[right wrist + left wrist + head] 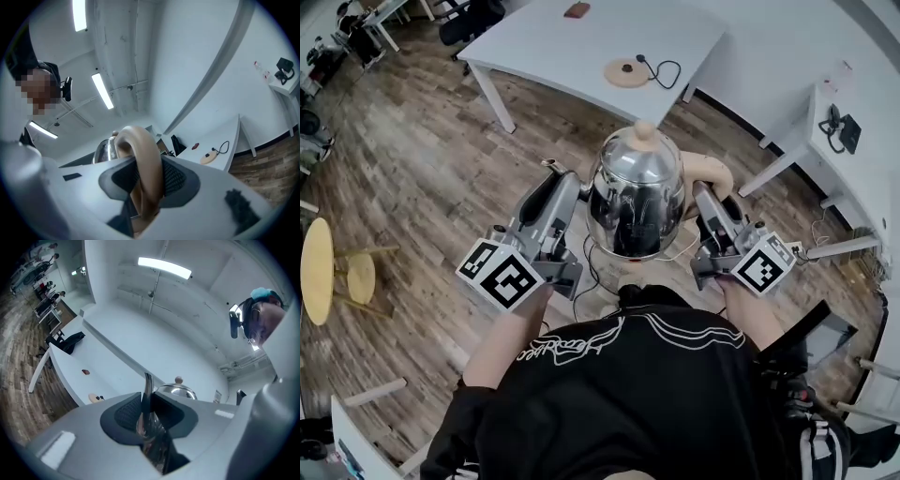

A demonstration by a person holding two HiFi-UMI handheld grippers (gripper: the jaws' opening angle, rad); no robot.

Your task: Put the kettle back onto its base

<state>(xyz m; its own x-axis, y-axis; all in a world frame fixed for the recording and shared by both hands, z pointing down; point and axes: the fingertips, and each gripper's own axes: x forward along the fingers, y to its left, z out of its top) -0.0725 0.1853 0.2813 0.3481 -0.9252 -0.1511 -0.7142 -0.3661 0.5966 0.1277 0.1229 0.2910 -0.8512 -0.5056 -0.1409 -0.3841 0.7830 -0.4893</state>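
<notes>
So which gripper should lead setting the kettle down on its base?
Right, probably. The right gripper is clamped on the handle of the kettle, its sturdy carrying point, while the left gripper only pinches the thin spout. The base lies on the table ahead.

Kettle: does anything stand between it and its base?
Nothing visible does. The kettle, held by the left gripper and right gripper, hangs over the floor short of the table. The base sits near the table's front edge, its cord trailing right.
</notes>
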